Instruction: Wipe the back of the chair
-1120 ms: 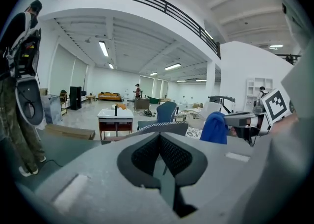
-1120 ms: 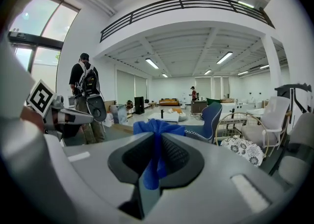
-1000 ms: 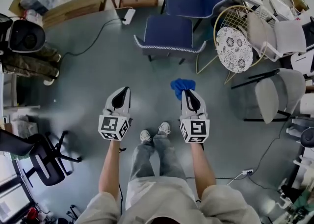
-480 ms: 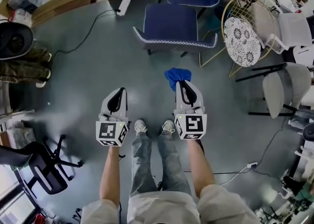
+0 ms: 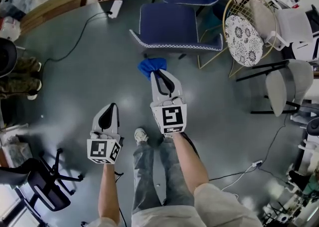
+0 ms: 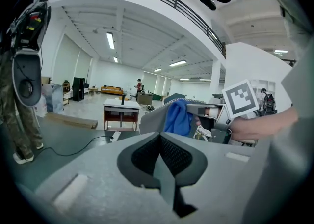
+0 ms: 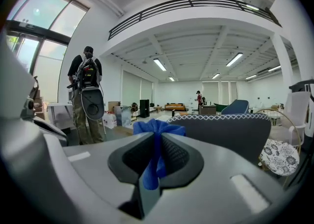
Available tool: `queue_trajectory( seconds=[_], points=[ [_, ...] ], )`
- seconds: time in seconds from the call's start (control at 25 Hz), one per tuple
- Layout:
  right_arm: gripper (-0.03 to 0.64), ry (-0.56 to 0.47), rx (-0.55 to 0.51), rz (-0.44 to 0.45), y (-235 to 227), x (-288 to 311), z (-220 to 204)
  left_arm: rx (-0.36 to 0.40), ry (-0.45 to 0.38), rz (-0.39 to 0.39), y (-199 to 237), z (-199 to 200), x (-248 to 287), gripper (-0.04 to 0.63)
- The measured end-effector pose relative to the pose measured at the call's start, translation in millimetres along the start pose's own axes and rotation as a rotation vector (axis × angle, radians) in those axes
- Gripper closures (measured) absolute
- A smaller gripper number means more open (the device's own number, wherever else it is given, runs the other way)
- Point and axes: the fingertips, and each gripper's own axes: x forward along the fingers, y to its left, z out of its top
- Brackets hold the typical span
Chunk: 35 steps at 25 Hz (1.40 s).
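Head view: open grey floor (image 5: 75,86) lies left. The right hand-held gripper (image 5: 160,75) carries one blue cloth (image 5: 152,65) just short of the nearer blue chair (image 5: 174,24) of two. Left gripper view: the left hand-held gripper (image 6: 159,144) is closed and empty. Right gripper view: the jaws pinch the blue cloth, with the chair's white-trimmed edge beyond.

Left gripper (image 5: 112,106) and right gripper (image 5: 159,73): pale grey wedge-shaped shells, black ribbed pads (image 6: 174,155) set in dark recesses, each carrying a white cube (image 5: 172,117) with black square markers; person wears light short sleeves (image 5: 219,203), grey-blue jeans (image 5: 149,171), pale sneakers (image 5: 141,135).
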Motion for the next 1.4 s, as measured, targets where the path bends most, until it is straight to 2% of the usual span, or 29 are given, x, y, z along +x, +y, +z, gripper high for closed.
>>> queue_trajectory(
  seconds=[0.36, 0.68, 1.0, 1.4],
  points=[
    [0.575, -0.007, 0.007, 0.017, -2, 41, 1, -0.012, 0.016, 0.01, 2, -10, 1, 0.597],
    [0.575, 0.001, 0.016, -0.001, -29, 42, -6, -0.007, 0.032, -0.008, -17, -14, 15, 0.597],
    [0.575, 0.0, 0.019, -0.058, -79, 16, -7, -0.005, 0.032, -0.05, -49, -11, 36, 0.597],
    [0.575, 0.022, 0.027, -0.164, -168, -29, -25, 0.014, 0.042, -0.119, -107, -7, 69, 0.597]
  ],
)
